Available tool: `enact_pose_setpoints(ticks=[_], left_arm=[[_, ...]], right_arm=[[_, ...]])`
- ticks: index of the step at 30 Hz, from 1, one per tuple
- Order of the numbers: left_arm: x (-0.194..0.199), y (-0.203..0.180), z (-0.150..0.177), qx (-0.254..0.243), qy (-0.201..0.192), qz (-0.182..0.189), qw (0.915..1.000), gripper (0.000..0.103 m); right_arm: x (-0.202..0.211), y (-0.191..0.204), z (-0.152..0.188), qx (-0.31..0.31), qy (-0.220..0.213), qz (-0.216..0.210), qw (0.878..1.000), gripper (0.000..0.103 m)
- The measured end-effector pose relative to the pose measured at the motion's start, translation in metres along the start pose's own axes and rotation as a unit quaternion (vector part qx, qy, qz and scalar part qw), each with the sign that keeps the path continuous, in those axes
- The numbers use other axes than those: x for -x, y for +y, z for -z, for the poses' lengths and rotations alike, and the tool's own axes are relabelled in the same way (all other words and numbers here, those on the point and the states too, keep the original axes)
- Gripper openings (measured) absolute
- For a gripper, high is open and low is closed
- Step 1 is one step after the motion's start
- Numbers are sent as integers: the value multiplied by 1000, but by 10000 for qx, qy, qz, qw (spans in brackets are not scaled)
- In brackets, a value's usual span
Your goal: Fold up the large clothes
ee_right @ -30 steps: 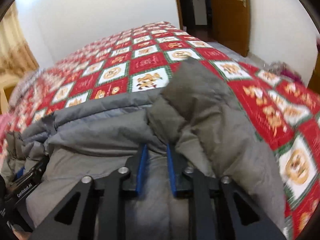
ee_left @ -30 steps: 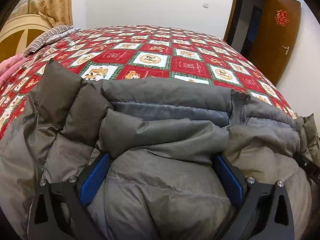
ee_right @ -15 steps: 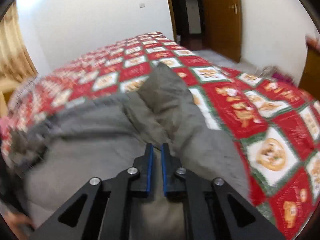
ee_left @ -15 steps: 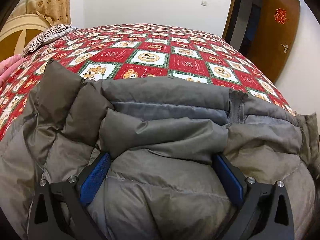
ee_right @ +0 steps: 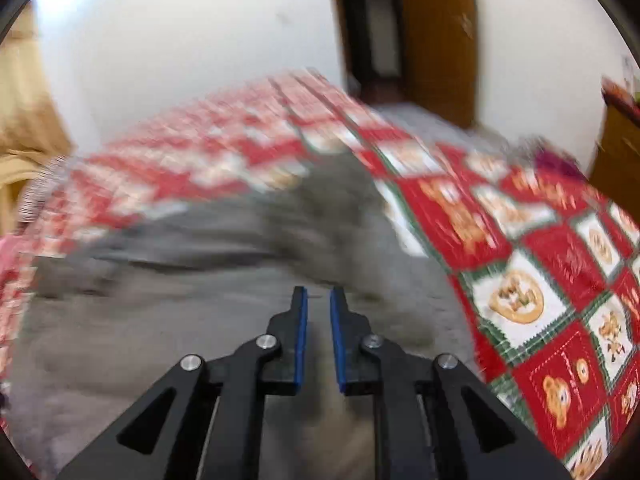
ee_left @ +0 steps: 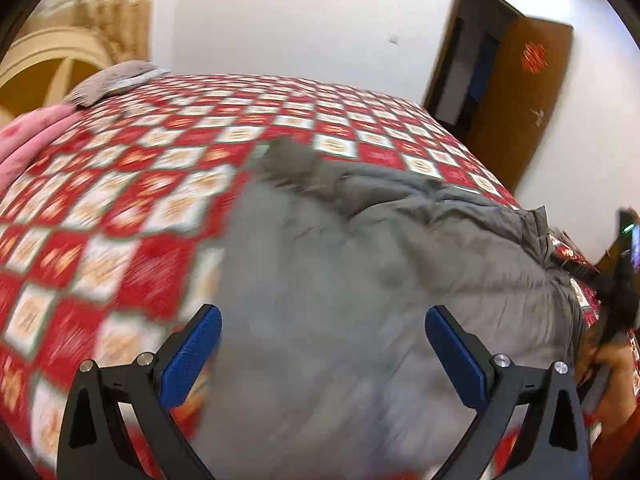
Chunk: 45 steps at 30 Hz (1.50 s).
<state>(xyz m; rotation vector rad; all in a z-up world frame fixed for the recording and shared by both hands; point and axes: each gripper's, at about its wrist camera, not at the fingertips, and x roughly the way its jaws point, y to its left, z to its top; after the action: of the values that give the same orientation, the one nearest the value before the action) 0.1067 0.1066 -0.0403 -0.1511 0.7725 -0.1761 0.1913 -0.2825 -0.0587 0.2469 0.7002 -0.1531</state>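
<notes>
A grey puffer jacket point(ee_left: 360, 272) lies folded on the red patterned bedspread point(ee_left: 120, 184). My left gripper point(ee_left: 322, 320) is open wide above the jacket's near left part, with nothing between its blue pads. In the right wrist view the jacket point(ee_right: 180, 320) is blurred by motion. My right gripper point(ee_right: 318, 294) hangs over it with its pads a narrow gap apart and nothing between them. The right gripper and the hand on it also show at the right edge of the left wrist view point(ee_left: 616, 292).
A pink cloth point(ee_left: 28, 140) and a striped pillow point(ee_left: 112, 80) lie at the bed's far left. A brown door point(ee_left: 520, 100) stands open at the right. A wooden cabinet point(ee_right: 620, 148) stands right of the bed.
Both grippers have lifted and pulled back from the jacket. The left gripper no longer straddles the fold. The right pads have opened slightly and let the fabric go. Both views are blurred.
</notes>
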Motion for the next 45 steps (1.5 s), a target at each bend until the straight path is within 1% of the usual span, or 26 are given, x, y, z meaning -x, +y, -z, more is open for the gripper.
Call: enact_pose_setpoints(ticks=[3,4,6,7,9,11,13,15,17,19,21,23,24,25,27,28,29,30,33,34,35,37,40,42,44,45], left_arm=[[30,35,28,532,-274,-169,9981,102],[37,44,37,754,-348,-137,9964,102],[44,55,53,1120,-490,83,9925,102],[45,59,62,1317,-570,152,9895,102],[44,64,75,1671,-526,182,9844,102],[34,59,87,1895,-335,486,9801,102],[22,55,92,2019,-183,760,9763,102],[4,52,91,2186,-39,980,9709,102],[-10,50,84,2323,-240,982,9674,102],[-20,46,73,2362,-394,929,9665,102],[-31,42,62,2475,-408,1111,9616,102],[-43,39,57,2655,-406,1357,9536,102],[-46,39,56,2684,-411,1344,9530,102],[-51,37,52,2698,-423,1272,9535,102],[-57,35,46,2727,-492,1232,9529,102],[-60,35,41,2760,-537,1303,9508,102],[-62,33,36,2764,-616,1469,9478,102],[-62,33,35,2736,-661,1555,9469,102],[-68,22,26,2525,-558,1439,9552,101],[-69,18,24,2461,-531,1418,9573,96],[-69,15,22,2384,-533,1482,9583,74],[-65,11,22,2190,-480,1597,9614,46],[-59,9,21,2080,-520,1638,9629,40],[-55,6,21,2005,-537,1658,9641,35],[-49,3,20,1835,-574,1718,9662,27],[-48,4,18,1779,-592,1730,9669,26]], right_arm=[[27,50,18,437,-42,-771,9961,17],[30,68,27,549,7,-1022,9933,17],[27,98,42,787,96,-1272,9887,17],[21,112,49,916,137,-1263,9877,17],[6,123,62,950,274,-1266,9870,17],[-16,125,75,833,528,-1285,9868,17],[-30,127,90,886,572,-1174,9875,16],[-32,128,100,1014,454,-1146,9872,16],[-31,128,104,1047,430,-1115,9873,16],[-30,130,99,1030,558,-1079,9872,16],[-24,130,91,970,632,-1081,9874,17],[-21,129,83,910,476,-1141,9881,17],[-25,129,84,965,514,-1064,9883,17],[-34,128,87,975,671,-1064,9873,17],[-44,124,90,884,733,-1171,9865,16],[-46,122,92,801,720,-1238,9864,16],[-46,120,92,754,712,-1271,9865,16],[-46,119,93,715,716,-1295,9864,16],[-47,113,92,517,811,-1425,9851,16],[-48,108,91,399,843,-1516,9840,16],[-48,106,91,313,864,-1584,9831,16],[-50,101,92,74,953,-1788,9792,16],[-53,96,90,-176,1092,-1971,9741,15],[-53,94,90,-261,1147,-2001,9727,14],[-51,94,92,-335,1178,-2033,9714,14],[-51,94,93,-393,1211,-2062,9702,14]])
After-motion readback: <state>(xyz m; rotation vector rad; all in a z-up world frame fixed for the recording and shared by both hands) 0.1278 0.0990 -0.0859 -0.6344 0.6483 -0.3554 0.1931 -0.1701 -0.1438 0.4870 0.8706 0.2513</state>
